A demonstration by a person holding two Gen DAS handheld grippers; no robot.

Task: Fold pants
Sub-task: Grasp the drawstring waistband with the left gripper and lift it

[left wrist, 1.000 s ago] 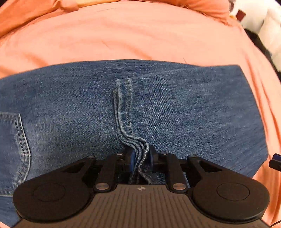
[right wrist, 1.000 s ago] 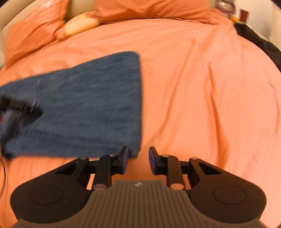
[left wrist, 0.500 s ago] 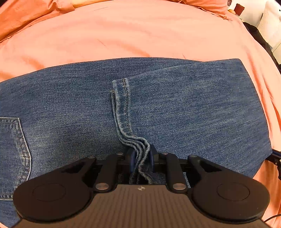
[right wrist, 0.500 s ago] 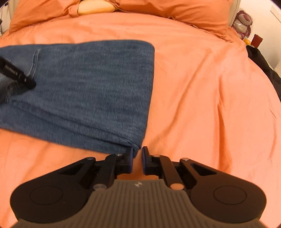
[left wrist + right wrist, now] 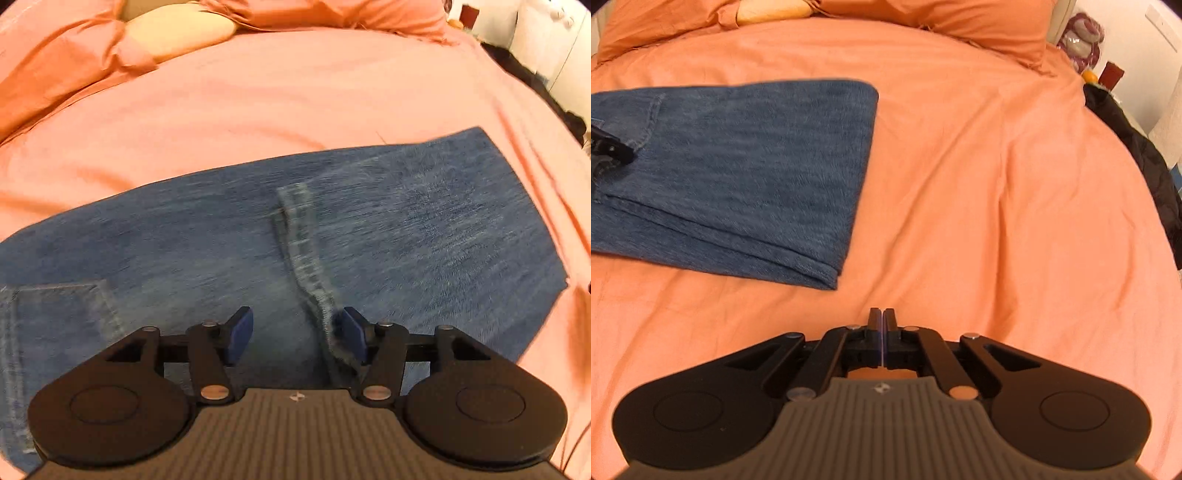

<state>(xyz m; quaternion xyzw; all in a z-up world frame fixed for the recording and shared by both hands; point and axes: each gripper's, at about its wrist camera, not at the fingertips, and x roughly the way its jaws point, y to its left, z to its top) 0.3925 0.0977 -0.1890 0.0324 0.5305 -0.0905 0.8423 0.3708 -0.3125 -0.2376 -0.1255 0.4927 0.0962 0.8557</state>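
I am holding the left hand-held gripper (image 5: 295, 334) above the folded jeans (image 5: 424, 236), pointing steeply down at them. Its jaws have just been opening and are now standing wide apart. The stitched hem edge (image 5: 303, 243) of the upper denim layer is running up from between the jaws; its frayed lower end is lying against the inner face of the right-hand blue pad (image 5: 352, 334), while the other blue pad (image 5: 240, 332) is standing clear of the cloth. Neither pad is pressing on the denim, so this hand-held gripper is holding nothing.

I am holding the right hand-held gripper (image 5: 882, 319) over bare bed sheet (image 5: 997, 184), with its jaws closed fully together and nothing between them. It is sitting just beyond the near right corner of the jeans (image 5: 757, 166), apart from the cloth and not touching it.

The jeans are lying flat on the orange bed sheet, folded into a stacked rectangle with several layer edges showing along the near side. A back pocket (image 5: 55, 317) is showing at the left end in the left wrist view. In the right wrist view the tip of the left hand-held gripper (image 5: 611, 149) is appearing at the left edge, over the denim.

Orange pillows (image 5: 960, 22) are lying across the head of the bed. A dark garment (image 5: 1137, 158) is lying off the right side of the bed.
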